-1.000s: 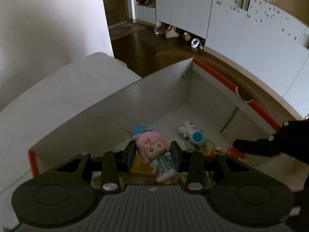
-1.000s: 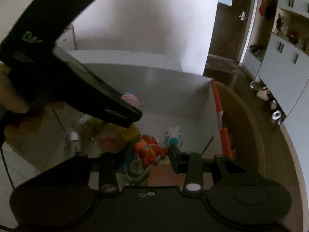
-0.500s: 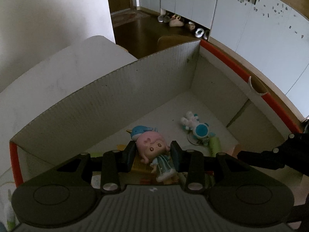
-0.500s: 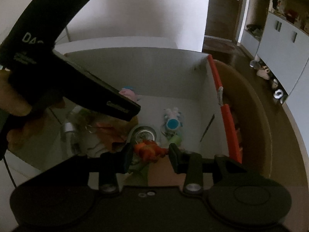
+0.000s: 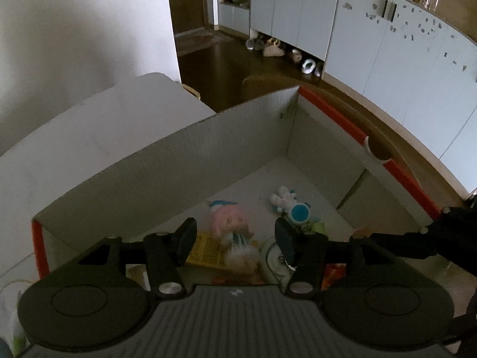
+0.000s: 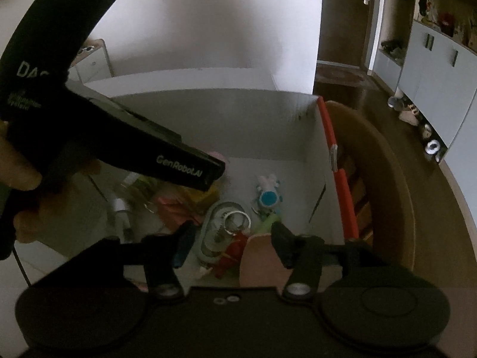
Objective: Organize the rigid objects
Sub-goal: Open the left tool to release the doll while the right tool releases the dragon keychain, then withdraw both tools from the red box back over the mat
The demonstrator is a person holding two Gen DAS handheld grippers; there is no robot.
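The pink-haired doll figurine in a pale blue dress point(image 5: 231, 229) is lying blurred on the floor of the white corrugated cardboard box with orange-red edge tape point(image 5: 190, 161), between the widening jaws of the left gripper point(image 5: 235, 240), whose pads are touching nothing. To its right, a white and blue rabbit-like keychain toy point(image 5: 290, 205) is resting on the box floor, and farther right the right gripper point(image 6: 232, 240) is also opening, its jaws gripping nothing, above a small red-orange figurine point(image 6: 231, 253) and a metal key ring point(image 6: 237, 219) inside the same box.
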